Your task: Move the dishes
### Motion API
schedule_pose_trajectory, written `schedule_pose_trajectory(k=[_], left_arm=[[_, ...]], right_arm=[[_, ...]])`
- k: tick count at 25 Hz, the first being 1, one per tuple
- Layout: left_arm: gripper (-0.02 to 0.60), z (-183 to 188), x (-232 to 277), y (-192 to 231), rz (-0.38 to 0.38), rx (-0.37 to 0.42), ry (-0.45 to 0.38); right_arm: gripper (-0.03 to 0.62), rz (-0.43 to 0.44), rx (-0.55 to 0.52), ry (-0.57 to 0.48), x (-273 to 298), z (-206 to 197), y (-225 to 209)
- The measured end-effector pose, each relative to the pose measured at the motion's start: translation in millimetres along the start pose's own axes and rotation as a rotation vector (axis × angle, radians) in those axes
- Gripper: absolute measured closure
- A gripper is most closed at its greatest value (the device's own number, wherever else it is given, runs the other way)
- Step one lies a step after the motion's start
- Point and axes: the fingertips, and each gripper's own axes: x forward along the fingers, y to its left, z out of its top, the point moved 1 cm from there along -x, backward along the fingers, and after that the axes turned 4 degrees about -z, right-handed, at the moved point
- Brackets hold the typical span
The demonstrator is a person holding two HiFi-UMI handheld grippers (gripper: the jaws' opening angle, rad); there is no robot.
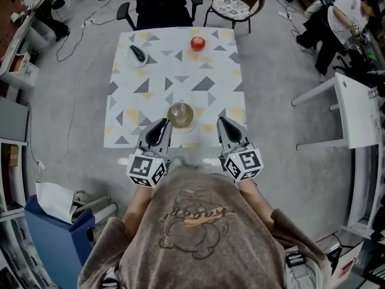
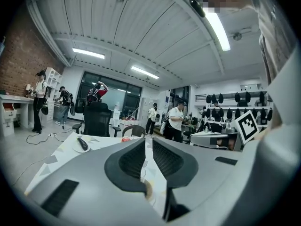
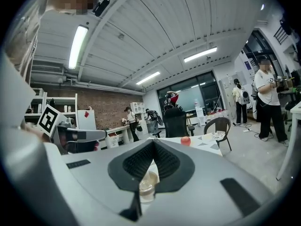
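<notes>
Overall: a bench (image 1: pixel 156 71) covered with a cloth printed in triangles is seen from above, with a person standing at its near edge.
Bowl: a clear glass bowl (image 1: pixel 180 114) is set close to the near edge of the bench, about at its middle. It is also glimpsed low between the jaws in the left gripper view (image 2: pixel 149 192) and in the right gripper view (image 3: pixel 146 185).
Plate: a small white plate (image 1: pixel 137 56) is placed by the far left corner of the bench, and a dark object (image 1: pixel 139 53) is laid on it.
Red fruit: a round red fruit (image 1: pixel 198 43) is set by the far edge, a little right of its middle, well apart from the bowl.
Left hand-held gripper: the left hand-held gripper (image 1: pixel 162 124) is held over the near edge, just beside the bowl on its left. Its jaws are drawn together to a thin slit and nothing is gripped (image 2: pixel 148 140).
Right hand-held gripper: the right hand-held gripper (image 1: pixel 222 121) is held over the near edge to the right of the bowl. Its jaws are closed tip to tip and nothing is clamped (image 3: pixel 151 141).
Contact: whether either gripper touches the bowl cannot be told.
Beyond the bench: a black office chair (image 1: pixel 159 5) and a round-backed chair (image 1: pixel 236 5) are stood past the far edge.
</notes>
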Motion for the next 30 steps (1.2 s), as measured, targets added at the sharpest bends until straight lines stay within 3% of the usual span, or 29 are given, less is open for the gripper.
schedule_pose_trajectory(k=[8, 13, 30], left_arm=[[0.336, -9, 13, 7, -0.041, 0.015, 0.032], [0.266, -21, 23, 18, -0.045, 0.020, 0.054], [0.244, -109, 74, 39, -0.129, 0.064, 0.254]], right_arm=[[0.599, -0.020, 0.003, 0.002, 12, 1, -7], [0.599, -0.022, 0.005, 0.013, 19, -2, -5], [0.599, -0.090, 0.001, 0.044, 14, -3, -18]])
